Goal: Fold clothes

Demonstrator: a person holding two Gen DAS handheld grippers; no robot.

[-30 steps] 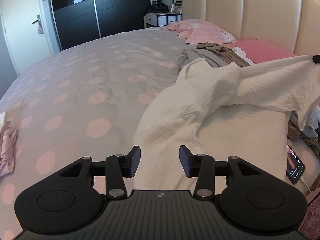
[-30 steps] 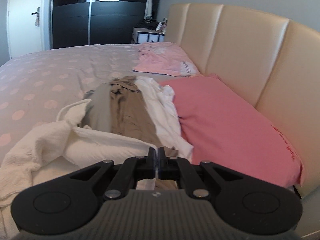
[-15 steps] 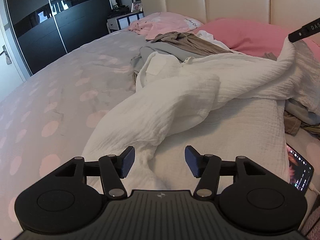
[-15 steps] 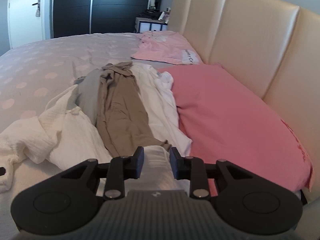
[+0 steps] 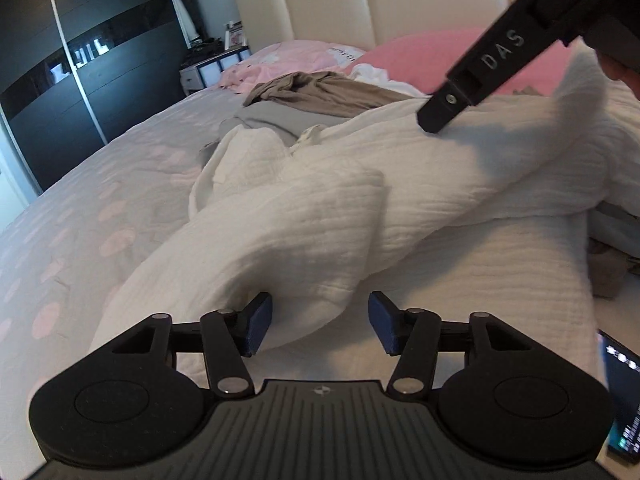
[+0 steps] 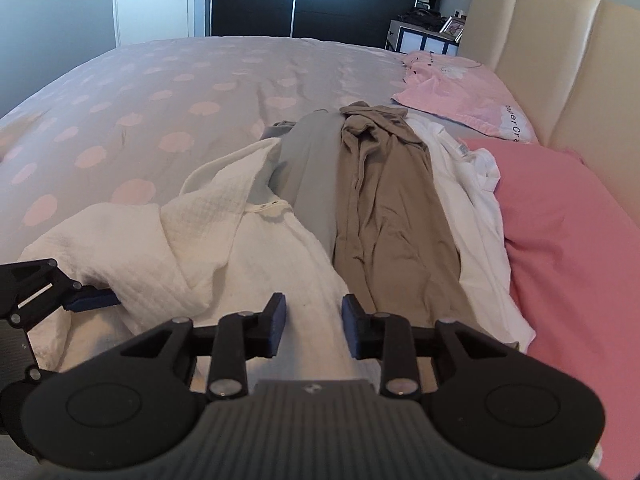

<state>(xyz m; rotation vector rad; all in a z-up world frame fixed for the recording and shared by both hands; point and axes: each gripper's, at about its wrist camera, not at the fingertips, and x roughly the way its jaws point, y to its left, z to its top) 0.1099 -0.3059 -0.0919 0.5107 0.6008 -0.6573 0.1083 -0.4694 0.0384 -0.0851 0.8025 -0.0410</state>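
Note:
A crumpled white textured garment (image 5: 320,208) lies across the bed. My left gripper (image 5: 320,312) is low over it and its jaws are closing. A thick fold of the cloth sits between them, and the right pad (image 5: 384,328) stands clear of it. In the right wrist view my right gripper (image 6: 314,316) hovers over the garment's (image 6: 240,248) other end. Its jaws are opening, and the cloth lies under and between them, not pinched. One finger (image 5: 472,76) of the right gripper crosses the top right of the left wrist view. A left fingertip (image 6: 92,302) shows at the left edge of the right wrist view.
A tan garment (image 6: 392,208), a grey one (image 6: 312,168) and another white one (image 6: 464,200) lie in a row toward the headboard. A pink pillow (image 6: 568,240) sits on the right. A lit phone (image 5: 620,392) lies at the bed's near right edge. The dotted bedspread (image 6: 160,100) stretches left.
My right gripper has opened and let go of the white cloth, which has sunk onto the bed. Both grippers have come down, and the left has closed in on the fold.

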